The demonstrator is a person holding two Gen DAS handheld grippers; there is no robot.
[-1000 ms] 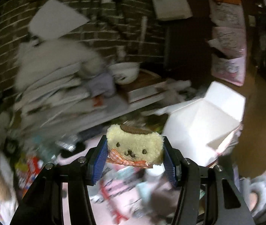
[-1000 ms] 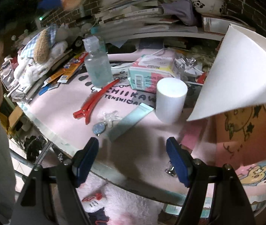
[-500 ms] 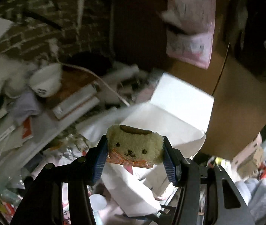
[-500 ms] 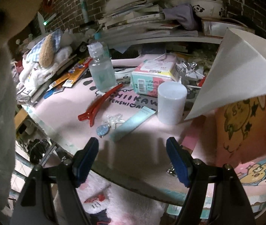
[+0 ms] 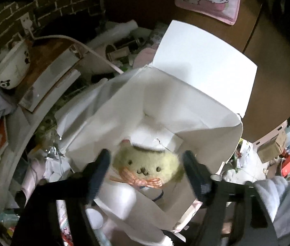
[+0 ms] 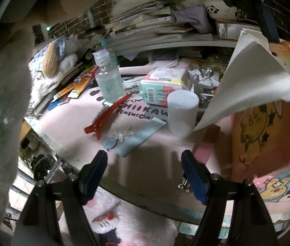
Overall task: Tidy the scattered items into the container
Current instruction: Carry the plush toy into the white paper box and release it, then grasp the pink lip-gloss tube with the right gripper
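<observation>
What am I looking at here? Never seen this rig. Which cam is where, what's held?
No robot: a person holds a two-finger tool in each hand, with a fisheye camera on each looking along the fingers. The left view shows the left tool over the open white box; the yellow plush dog sits between its opened fingers, apparently just let go. The right view shows the right tool, open and empty, above the pink mat, which carries a red hair clip, a clear bottle, a white cylinder and a mint tube.

Both grippers, left (image 5: pixel 146 169) and right (image 6: pixel 145 170), hold jaws apart.
</observation>
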